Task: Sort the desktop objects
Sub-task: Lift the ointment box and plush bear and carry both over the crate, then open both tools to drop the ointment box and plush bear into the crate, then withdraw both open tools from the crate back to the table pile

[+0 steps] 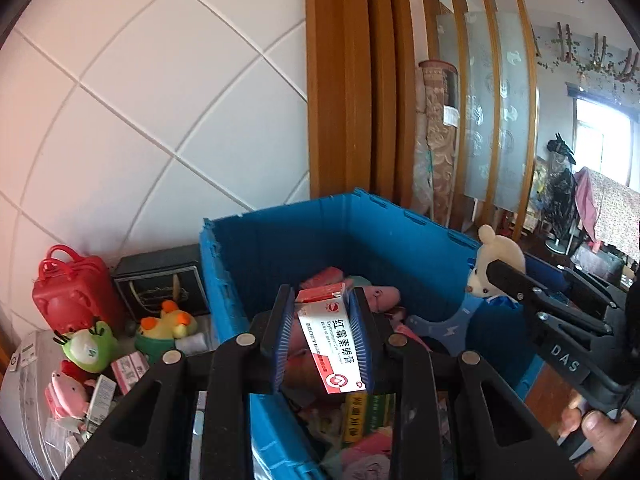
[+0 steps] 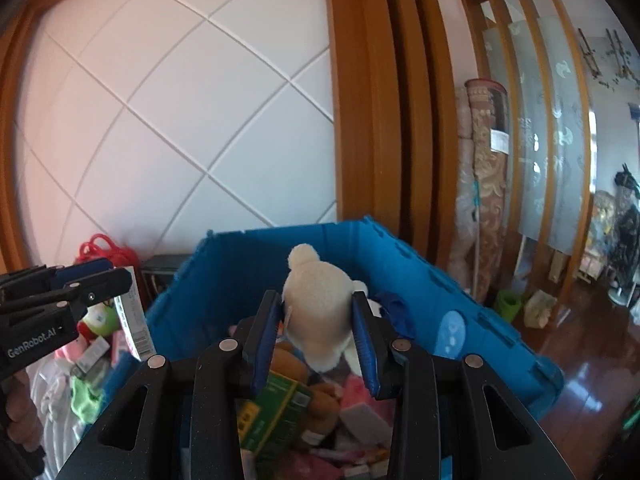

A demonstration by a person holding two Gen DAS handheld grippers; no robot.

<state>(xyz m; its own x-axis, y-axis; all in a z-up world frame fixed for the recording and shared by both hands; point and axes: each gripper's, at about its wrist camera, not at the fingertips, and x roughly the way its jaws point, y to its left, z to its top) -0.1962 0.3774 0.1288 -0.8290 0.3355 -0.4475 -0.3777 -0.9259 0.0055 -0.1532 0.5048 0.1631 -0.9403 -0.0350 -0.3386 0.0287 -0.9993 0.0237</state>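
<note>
Crate: blue bin is sitting against the tiled wall, already crowded with toys and boxes.
Left gripper: jaws are pinching a red-and-white medicine box, hanging over the crate.
Right gripper: jaws are clamping a white plush bear, also hanging over the crate.
Beside the crate: red case and plush toys are lying about.

My left tongs: blue pads clamped on a red-and-white medicine box, tilted, above the blue crate. Crate: full of toys and packets. My right tongs: at the crate's right rim, gripping a white plush bear. Left of crate: red case, green plush, duck plush, pink plush, small boxes.
</note>
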